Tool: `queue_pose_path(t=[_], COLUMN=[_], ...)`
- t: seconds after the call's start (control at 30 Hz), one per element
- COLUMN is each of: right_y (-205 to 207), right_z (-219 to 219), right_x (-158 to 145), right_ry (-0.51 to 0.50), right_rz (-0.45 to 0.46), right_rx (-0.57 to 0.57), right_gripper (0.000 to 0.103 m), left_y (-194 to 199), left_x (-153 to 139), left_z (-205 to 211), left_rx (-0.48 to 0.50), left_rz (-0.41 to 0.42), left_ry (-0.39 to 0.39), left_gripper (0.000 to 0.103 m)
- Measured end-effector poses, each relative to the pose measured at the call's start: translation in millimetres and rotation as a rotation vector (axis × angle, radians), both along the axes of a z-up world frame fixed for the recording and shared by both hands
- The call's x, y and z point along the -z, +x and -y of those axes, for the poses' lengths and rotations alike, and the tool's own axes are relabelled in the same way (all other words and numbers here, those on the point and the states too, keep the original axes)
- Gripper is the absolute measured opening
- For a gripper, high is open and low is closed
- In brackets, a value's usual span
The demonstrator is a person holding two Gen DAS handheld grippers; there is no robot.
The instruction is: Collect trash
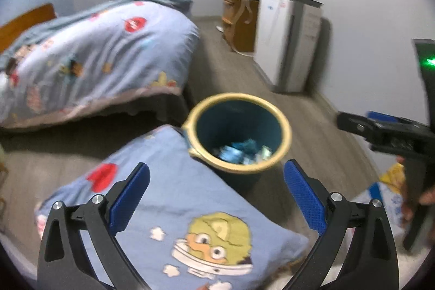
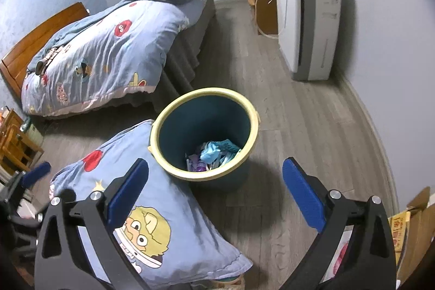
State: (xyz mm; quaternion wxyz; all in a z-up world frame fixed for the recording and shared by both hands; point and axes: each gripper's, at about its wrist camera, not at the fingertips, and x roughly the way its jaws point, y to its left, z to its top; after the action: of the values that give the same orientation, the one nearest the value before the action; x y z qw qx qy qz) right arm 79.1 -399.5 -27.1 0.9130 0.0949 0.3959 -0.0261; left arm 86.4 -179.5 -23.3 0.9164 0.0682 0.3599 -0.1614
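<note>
A dark teal trash bin (image 1: 209, 132) (image 2: 187, 132) with a yellow rim stands on the wood floor. Crumpled blue and white trash (image 1: 242, 151) (image 2: 214, 154) lies at its bottom. My left gripper (image 1: 217, 195) hangs above and short of the bin, open, nothing between its blue pads. My right gripper (image 2: 214, 192) is likewise above the bin's near side, open and empty. In the left wrist view the right gripper (image 1: 380, 132) shows at the right edge. In the right wrist view a blue pad of the left gripper (image 2: 35, 173) shows at the left edge.
A cartoon-print blue pillow (image 1: 174, 208) (image 2: 152, 211) lies on the floor against the bin. A bed with a matching quilt (image 1: 89, 50) (image 2: 103, 50) stands behind. A white appliance (image 1: 288, 40) (image 2: 310, 26) and a wooden cabinet (image 1: 239, 23) line the right wall. Packaging (image 1: 391, 192) and a cardboard box (image 2: 413, 224) sit at right.
</note>
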Motion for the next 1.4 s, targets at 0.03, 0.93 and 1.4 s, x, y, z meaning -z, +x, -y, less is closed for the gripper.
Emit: queue_pose_path(t=[0.03,0.93,1.4], right_y=[-1,4,4], right_z=[-1,-12,-17], right_x=[-3,-3,-3], right_ry=[-0.017,-0.127,-0.145], right_rz=[0.015,0.067,0.064], right_rx=[0.006,-0.028,-0.04], right_gripper=[0.097,0.097,0.097], left_y=[1,14,14], left_x=[0,-6,-6], left_z=[0,-13,-12], left_rx=[-0.007,-0.001,-0.004], left_rz=[0.006,0.04,0.04], left_ry=[-0.002,-0.024,-0.025], left_gripper=[0.098,0.098,0.098])
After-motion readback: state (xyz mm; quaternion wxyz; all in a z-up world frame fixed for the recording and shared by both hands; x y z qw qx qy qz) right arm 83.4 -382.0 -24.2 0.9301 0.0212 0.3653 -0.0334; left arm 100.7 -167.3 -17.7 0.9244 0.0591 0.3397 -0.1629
